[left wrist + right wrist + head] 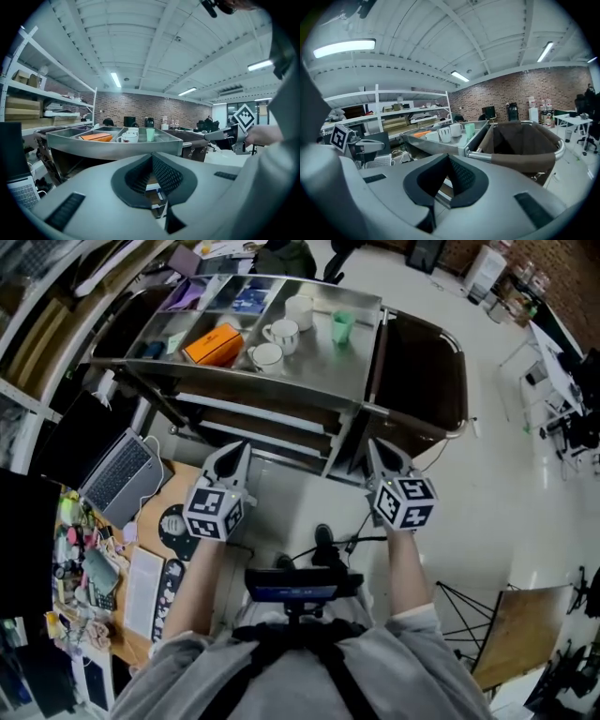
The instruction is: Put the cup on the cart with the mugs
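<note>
Both tongs closed and empty, near side of the cart point(309, 381); green cup point(342, 326) stands on its top.
Left gripper point(240, 448) and right gripper point(375, 446): jaws together, nothing between them, both just off the cart's near edge. Green cup upright by the right edge, toward the far right corner. Three white mugs point(283, 334) just left of it, mid-top; orange box point(215, 343) further left.

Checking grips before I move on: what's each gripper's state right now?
Left gripper: closed, holding nothing.
Right gripper: closed, holding nothing.
</note>
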Action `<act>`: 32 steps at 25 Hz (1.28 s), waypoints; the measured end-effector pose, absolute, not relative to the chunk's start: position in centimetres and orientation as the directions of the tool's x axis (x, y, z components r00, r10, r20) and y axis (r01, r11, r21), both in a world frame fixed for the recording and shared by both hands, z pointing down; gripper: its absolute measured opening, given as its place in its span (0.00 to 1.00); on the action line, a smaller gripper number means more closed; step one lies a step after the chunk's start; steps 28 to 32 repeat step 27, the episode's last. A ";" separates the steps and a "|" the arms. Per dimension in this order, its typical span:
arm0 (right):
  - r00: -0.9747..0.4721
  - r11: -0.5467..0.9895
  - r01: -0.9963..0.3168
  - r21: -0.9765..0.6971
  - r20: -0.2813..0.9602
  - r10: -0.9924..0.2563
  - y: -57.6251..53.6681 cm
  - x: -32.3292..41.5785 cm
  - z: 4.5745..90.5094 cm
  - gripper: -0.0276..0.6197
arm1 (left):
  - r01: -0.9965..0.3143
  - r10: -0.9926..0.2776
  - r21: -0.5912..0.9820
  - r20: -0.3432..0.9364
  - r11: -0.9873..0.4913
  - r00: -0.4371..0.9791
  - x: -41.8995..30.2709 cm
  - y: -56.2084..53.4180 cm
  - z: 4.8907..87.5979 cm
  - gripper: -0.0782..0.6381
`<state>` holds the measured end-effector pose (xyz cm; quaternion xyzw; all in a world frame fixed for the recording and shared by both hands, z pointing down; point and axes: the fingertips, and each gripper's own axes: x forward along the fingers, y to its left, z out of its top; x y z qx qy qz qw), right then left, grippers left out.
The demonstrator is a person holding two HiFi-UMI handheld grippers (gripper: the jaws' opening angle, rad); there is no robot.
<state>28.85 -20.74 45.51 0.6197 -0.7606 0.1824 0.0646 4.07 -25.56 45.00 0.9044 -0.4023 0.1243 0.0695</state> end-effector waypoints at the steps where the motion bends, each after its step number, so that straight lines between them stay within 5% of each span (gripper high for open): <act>1: -0.215 0.156 -0.968 -0.198 0.330 -0.919 -19.8 28.6 45.9 0.04 | -0.744 -0.709 0.028 0.280 -0.668 0.647 3.5 -25.0 45.1 0.12; 32: -0.172 0.105 -0.974 -0.200 0.353 -0.920 -9.7 24.4 48.2 0.04 | -0.759 -0.727 0.036 0.260 -0.651 0.635 -4.3 -16.5 46.0 0.12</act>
